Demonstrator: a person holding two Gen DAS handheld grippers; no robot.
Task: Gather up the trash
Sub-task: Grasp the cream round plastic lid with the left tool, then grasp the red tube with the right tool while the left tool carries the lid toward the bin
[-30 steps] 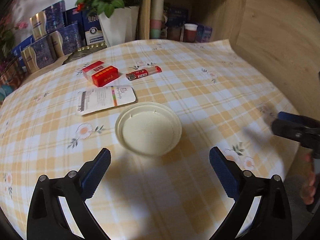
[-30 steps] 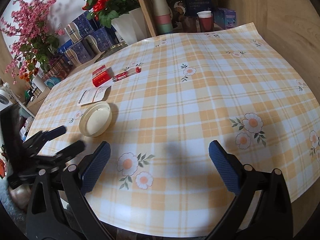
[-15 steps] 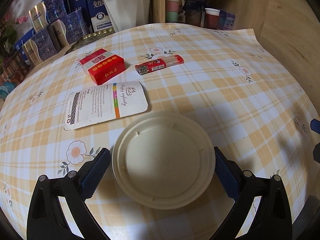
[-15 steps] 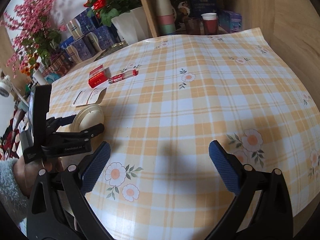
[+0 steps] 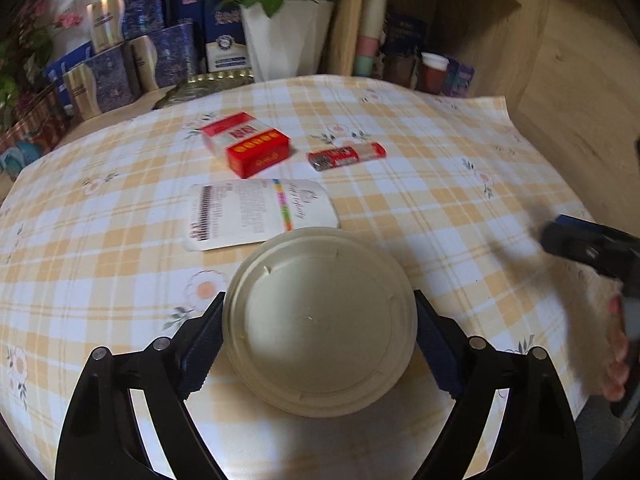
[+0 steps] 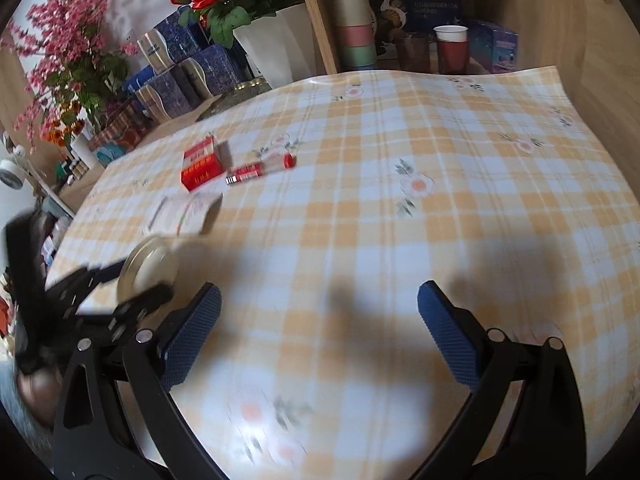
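A cream round lid (image 5: pixel 318 320) sits between the pads of my left gripper (image 5: pixel 318 344), which is shut on it and holds it above the checked tablecloth (image 5: pixel 420 200); the lid also shows in the right wrist view (image 6: pixel 146 266). Behind it lie a white printed card (image 5: pixel 256 212), a red cigarette pack (image 5: pixel 248 144) and a red lighter (image 5: pixel 346 155). My right gripper (image 6: pixel 320 328) is open and empty over the cloth, right of the left gripper (image 6: pixel 100 300).
A white vase with red flowers (image 5: pixel 284 36), blue boxes (image 5: pixel 120 60) and a wooden shelf with cups (image 6: pixel 400 40) stand along the back. A wooden wall (image 5: pixel 580 100) is at the right. The table's edge runs near the right gripper (image 5: pixel 592 240).
My left gripper moved forward around the cream lid, shut on its rim and raised it. My right gripper moved in lower over the cloth.
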